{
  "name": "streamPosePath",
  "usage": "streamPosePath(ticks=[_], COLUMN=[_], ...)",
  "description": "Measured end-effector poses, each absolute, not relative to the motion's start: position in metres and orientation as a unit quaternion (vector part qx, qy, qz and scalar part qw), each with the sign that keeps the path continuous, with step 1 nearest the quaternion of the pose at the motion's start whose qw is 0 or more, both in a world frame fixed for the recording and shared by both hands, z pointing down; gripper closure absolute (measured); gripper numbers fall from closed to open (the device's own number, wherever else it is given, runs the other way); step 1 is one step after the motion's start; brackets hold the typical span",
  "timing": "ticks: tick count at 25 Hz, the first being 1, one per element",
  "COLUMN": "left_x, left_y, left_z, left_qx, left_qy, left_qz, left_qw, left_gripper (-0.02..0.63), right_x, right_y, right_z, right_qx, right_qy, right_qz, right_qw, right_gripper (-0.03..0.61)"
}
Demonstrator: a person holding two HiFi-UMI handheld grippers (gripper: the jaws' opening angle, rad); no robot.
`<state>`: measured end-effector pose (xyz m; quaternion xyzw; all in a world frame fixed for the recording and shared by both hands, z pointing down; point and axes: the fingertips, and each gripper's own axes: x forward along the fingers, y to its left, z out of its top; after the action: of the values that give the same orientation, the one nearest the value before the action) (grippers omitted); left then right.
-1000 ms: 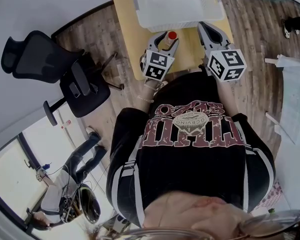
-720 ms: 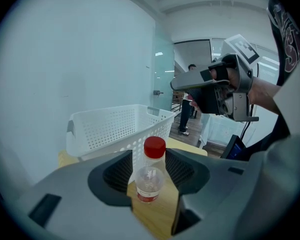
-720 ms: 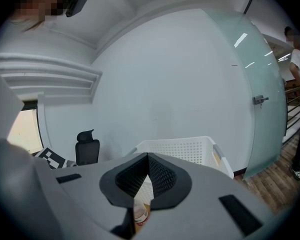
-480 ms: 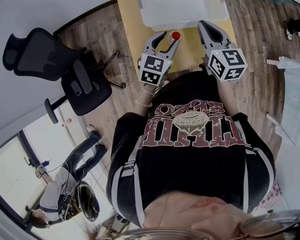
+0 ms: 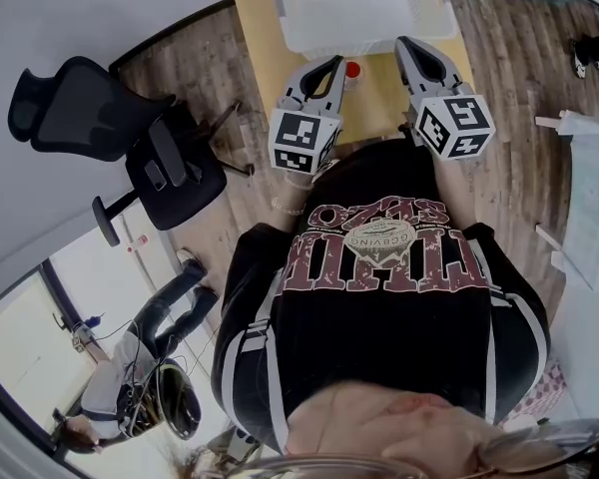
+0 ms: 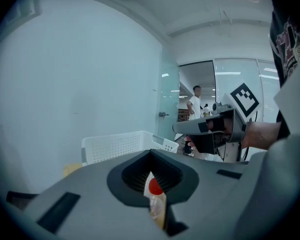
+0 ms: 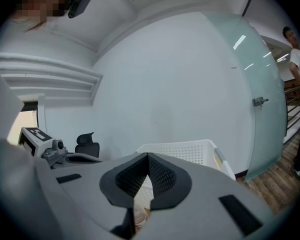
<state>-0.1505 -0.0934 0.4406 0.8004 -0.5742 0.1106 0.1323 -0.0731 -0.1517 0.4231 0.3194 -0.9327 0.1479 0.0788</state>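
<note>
A clear bottle [image 5: 352, 70] with a red cap stands upright on the wooden table [image 5: 251, 20], just in front of the white basket [image 5: 319, 38] and outside it. What the bottle holds is too small to tell. The basket's inside shows only its own perforated white floor.

The left gripper [image 5: 331, 65] hovers just left of the bottle with its jaws pressed together on nothing; in the left gripper view the red cap shows beyond them through the thin slit. The right gripper [image 5: 407, 50] hangs on the bottle's other side, also clenched with nothing between its jaws. A black chair [image 5: 110, 118] stands on the floor, well left of the table
</note>
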Motion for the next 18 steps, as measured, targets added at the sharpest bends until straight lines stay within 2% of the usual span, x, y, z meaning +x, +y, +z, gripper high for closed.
streamPosePath(ticks=[18], left_x=[-0.152], left_y=[-0.107], left_z=[0.418], left_qx=[0.789], left_qy=[-0.596], left_qz=[0.085], left_qw=[0.124], left_gripper=[0.566], right_x=[-0.078], right_y=[-0.147], right_z=[0.416], right_qx=[0.299], right_qy=[-0.941], right_qz=[0.140], right_qw=[0.070], right_gripper=[0.561])
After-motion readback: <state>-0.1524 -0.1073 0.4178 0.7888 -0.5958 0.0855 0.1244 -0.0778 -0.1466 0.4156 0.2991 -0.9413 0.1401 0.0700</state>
